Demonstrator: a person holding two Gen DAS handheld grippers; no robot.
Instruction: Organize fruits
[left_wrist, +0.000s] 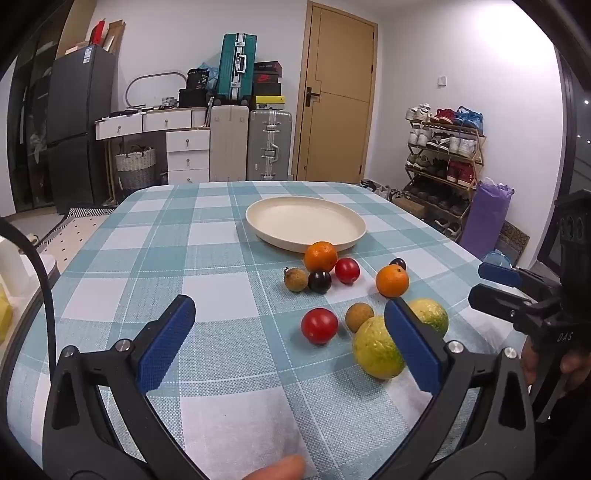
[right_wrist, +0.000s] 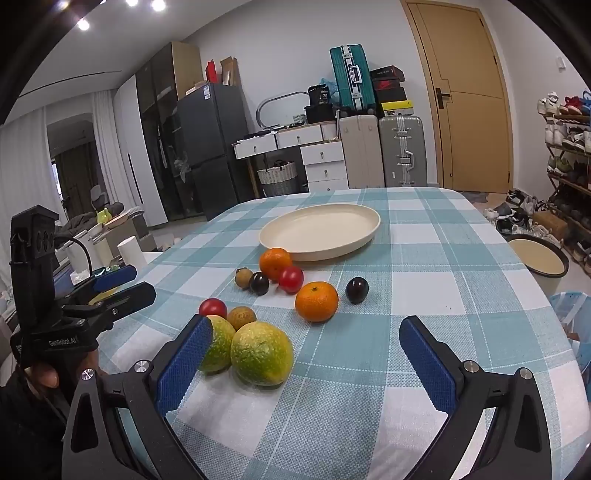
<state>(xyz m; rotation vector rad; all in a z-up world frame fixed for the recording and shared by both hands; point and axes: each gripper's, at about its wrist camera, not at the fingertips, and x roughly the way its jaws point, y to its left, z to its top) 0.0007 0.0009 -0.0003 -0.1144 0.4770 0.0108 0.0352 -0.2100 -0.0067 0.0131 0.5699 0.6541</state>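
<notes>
A cream plate (left_wrist: 347, 216) (right_wrist: 365, 218) sits empty on the checked tablecloth. Loose fruit lies in front of it: two oranges (left_wrist: 320, 256) (right_wrist: 316, 301), two red tomatoes (left_wrist: 319, 325) (right_wrist: 290, 279), dark plums (left_wrist: 319, 281) (right_wrist: 357, 290), brown longans (left_wrist: 358, 316) (right_wrist: 241, 316) and two yellow-green citrus (left_wrist: 375, 347) (right_wrist: 261, 352). My left gripper (left_wrist: 291, 343) is open and empty above the cloth, left of the citrus. My right gripper (right_wrist: 306, 354) is open and empty, with the nearer citrus between its fingers' line of sight. Each gripper shows at the other view's edge.
The table's far edge lies behind the plate, with suitcases (left_wrist: 236, 64), drawers, a fridge (left_wrist: 79, 122) and a door beyond. A shoe rack (left_wrist: 443, 155) stands at the right. A round basin (right_wrist: 537, 258) sits on the floor right of the table.
</notes>
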